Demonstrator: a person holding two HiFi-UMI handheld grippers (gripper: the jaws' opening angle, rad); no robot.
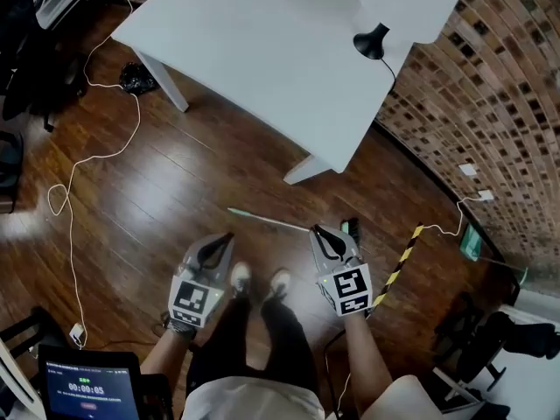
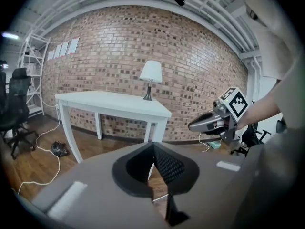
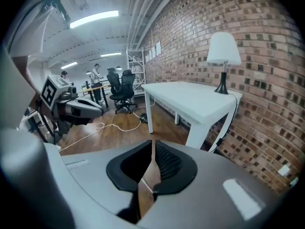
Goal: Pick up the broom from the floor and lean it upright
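Broom with thin pale handle (image 1: 269,220) lies on the wood floor (image 1: 175,191). Left gripper (image 1: 226,237) and right gripper (image 1: 322,233): fingers barely parted, empty. Open wider, straddle handle.

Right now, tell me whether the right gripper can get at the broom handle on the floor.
Probably yes: the broom handle lies just beyond the right gripper, with nothing between them. The jaws stand only slightly apart and empty.

The wood floor (image 1: 175,191) mid-frame is open. A white bench (image 1: 262,51) fills the top, and a white cord (image 1: 71,243) loops down the left.
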